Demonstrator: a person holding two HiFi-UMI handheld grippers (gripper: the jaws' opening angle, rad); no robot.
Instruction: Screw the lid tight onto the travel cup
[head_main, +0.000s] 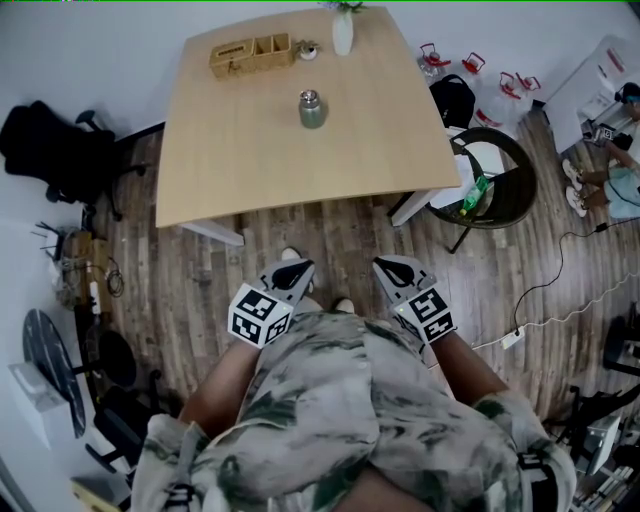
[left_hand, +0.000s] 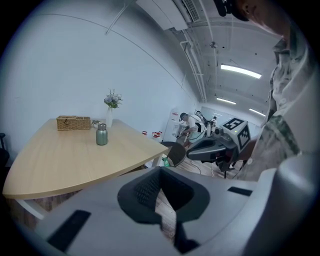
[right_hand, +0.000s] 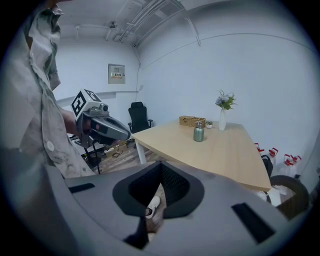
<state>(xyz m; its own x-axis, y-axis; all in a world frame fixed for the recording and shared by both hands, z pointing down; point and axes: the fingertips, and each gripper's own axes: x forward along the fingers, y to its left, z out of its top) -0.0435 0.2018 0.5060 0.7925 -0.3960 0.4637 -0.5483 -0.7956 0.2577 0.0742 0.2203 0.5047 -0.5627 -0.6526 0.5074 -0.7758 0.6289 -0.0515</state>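
Fingers (left_hand: 145, 190) are clenching shut on nothing, left gripper (head_main: 290, 272) and right gripper (head_main: 395, 270) alike, both hanging at the person's waist, likely a resting carry away from the work. The travel cup (head_main: 311, 109) is standing upright, lid (head_main: 310, 97) on, well ahead on the counter (head_main: 240, 150); tightened or awaiting tightening, nothing is telling.

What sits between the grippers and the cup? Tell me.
In the head view, wooden floor then bare tabletop lie between the left gripper, the right gripper and the cup.
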